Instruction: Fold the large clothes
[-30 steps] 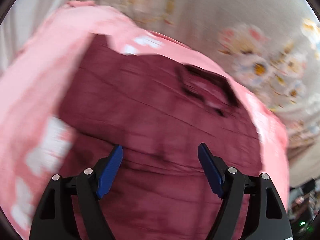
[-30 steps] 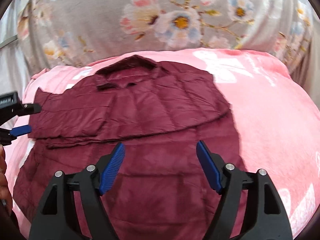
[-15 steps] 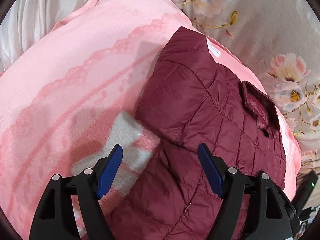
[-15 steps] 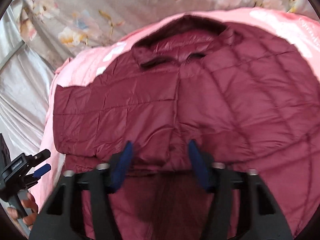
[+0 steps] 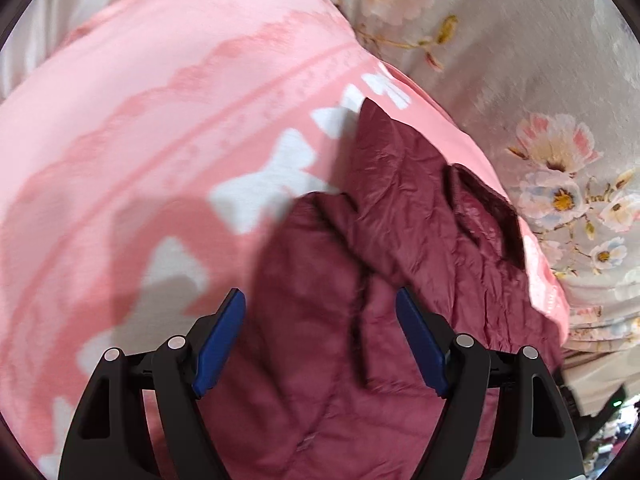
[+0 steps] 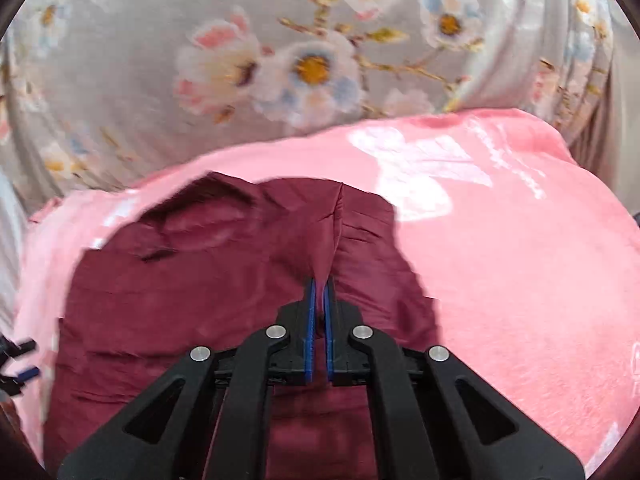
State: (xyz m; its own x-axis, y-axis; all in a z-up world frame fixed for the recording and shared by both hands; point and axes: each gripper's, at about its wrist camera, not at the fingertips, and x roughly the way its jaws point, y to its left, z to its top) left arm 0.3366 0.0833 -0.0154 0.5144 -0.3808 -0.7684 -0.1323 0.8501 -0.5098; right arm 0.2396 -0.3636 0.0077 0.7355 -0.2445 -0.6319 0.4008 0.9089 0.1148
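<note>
A maroon quilted jacket (image 5: pixel 320 300) lies on a pink blanket (image 5: pixel 140 120), collar (image 5: pixel 484 208) toward the far right. My left gripper (image 5: pixel 320 316) is open and hovers just above the jacket's left part. In the right wrist view my right gripper (image 6: pixel 319 286) is shut on a pinched ridge of the jacket (image 6: pixel 200 280), lifting a fold of fabric that runs away from the fingers. The left gripper (image 6: pixel 18 360) shows small at the left edge there.
The pink blanket (image 6: pixel 520 260) with white patterns covers the bed. A grey floral sheet (image 6: pixel 300 60) rises behind it, also in the left wrist view (image 5: pixel 540 100). Dark objects (image 5: pixel 600 412) sit beyond the bed's right edge.
My right gripper has closed on the jacket fabric and pulled it up into a ridge. My left gripper has swung over the jacket's left side, still open.
</note>
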